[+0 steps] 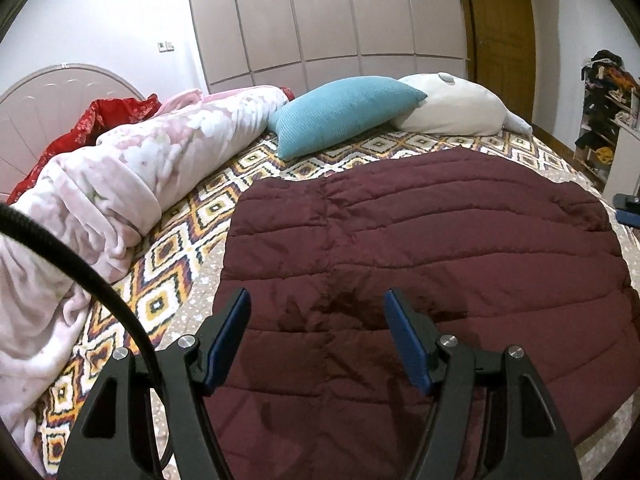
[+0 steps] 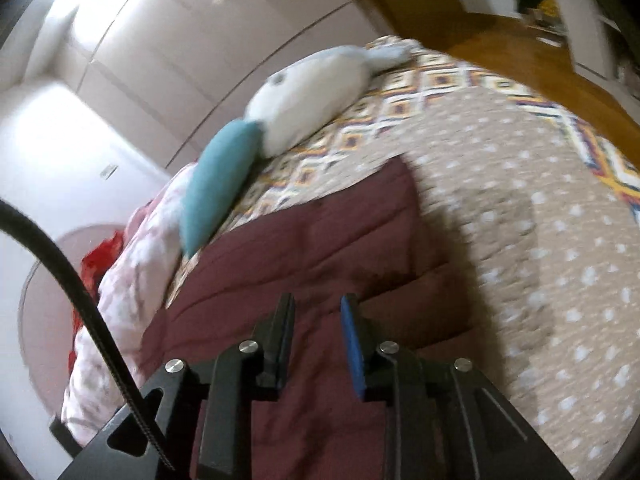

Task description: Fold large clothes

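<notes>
- Your left gripper [image 1: 318,300] hangs over the near part of the maroon quilted garment [image 1: 420,248], its jaws spread wide with nothing between them.
- Your right gripper [image 2: 318,306] is over the same garment [image 2: 320,236] — jaws parted by a narrow gap, empty as far as the blurred right wrist view shows.
- The garment lies flat on the bed [image 1: 192,220], on the patterned cover with its dotted tan centre [image 2: 520,220], stitched seams running across it.
- Beyond it, toward the wardrobe [image 1: 320,12], a teal pillow [image 1: 340,112] touches a white plush toy [image 1: 452,104].
- To your left a rolled pink floral blanket [image 1: 120,168] runs along the bed, just beside the garment's edge, with red fabric [image 1: 100,116] behind it against the headboard [image 1: 52,88].
- A black cable [image 1: 80,264] curves across the left of each view — hanging in front of the blanket.
</notes>
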The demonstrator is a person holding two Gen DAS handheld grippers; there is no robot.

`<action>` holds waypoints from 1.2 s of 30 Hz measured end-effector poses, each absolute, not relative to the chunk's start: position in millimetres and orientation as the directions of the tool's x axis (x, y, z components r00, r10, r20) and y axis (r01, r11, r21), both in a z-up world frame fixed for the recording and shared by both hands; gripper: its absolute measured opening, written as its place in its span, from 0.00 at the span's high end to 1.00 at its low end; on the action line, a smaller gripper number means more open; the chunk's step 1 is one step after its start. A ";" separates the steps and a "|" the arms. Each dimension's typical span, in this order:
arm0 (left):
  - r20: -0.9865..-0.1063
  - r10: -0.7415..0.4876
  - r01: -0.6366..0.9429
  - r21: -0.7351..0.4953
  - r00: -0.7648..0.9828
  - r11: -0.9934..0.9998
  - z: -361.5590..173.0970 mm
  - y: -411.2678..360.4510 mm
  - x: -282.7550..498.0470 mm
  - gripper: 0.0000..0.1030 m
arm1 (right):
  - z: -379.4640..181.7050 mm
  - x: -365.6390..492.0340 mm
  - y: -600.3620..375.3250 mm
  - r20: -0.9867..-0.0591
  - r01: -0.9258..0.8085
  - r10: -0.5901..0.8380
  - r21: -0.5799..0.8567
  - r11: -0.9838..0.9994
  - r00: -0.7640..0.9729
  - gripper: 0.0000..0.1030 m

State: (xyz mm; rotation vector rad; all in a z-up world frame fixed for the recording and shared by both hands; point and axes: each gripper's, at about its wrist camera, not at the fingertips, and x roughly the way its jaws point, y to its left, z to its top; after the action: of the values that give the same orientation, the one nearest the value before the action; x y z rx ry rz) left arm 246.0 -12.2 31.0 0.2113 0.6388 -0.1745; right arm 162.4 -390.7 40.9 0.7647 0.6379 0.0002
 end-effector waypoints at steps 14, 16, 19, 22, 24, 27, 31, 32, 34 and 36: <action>-0.670 -0.024 0.203 0.191 0.742 0.960 10.7 -28.8 301.0 0.34 | 18.1 182.3 -289.5 -0.627 0.041 0.270 0.436 0.899 0.731 0.70; -0.676 0.048 0.157 0.239 0.736 0.958 2.1 -30.3 328.3 0.34 | 12.2 180.9 -293.8 -0.634 0.045 0.265 0.428 0.903 0.726 0.69; -0.697 0.164 0.104 0.326 0.699 0.940 -15.0 -24.3 367.0 0.33 | 8.1 178.3 -298.4 -0.647 0.054 0.245 0.405 0.913 0.722 0.69; -0.689 0.196 0.057 0.327 0.698 0.943 -10.7 -5.6 383.4 0.29 | 6.8 175.5 -306.3 -0.652 0.065 0.229 0.393 0.917 0.723 0.68; -0.682 0.222 0.020 0.327 0.697 0.945 -4.9 5.9 387.6 0.27 | 8.6 173.7 -310.4 -0.652 0.074 0.221 0.393 0.917 0.726 0.67; -0.623 0.339 -0.082 0.403 0.705 0.911 3.5 20.9 392.1 0.30 | 11.4 172.6 -314.6 -0.647 0.087 0.215 0.402 0.912 0.732 0.66; -0.687 0.188 -0.050 0.216 0.701 0.975 22.1 40.8 389.2 0.33 | 30.3 183.2 -312.9 -0.617 0.078 0.218 0.415 0.906 0.756 0.66; -0.690 0.140 -0.022 0.178 0.710 0.984 26.4 38.3 387.6 0.33 | 35.9 187.6 -310.0 -0.610 0.071 0.217 0.412 0.908 0.762 0.66; -0.689 0.083 0.025 0.145 0.720 0.989 28.0 30.4 388.1 0.33 | 49.5 203.8 -299.1 -0.595 0.048 0.217 0.397 0.917 0.774 0.65; -0.694 0.060 0.064 0.151 0.717 0.986 20.3 15.9 392.4 0.33 | 53.8 220.7 -288.8 -0.593 0.023 0.236 0.396 0.918 0.770 0.62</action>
State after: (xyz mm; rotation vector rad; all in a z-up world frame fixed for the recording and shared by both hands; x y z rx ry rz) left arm 392.4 15.9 20.3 0.1688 0.7717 -0.0020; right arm 220.7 -288.8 53.8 0.3988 0.6865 0.1191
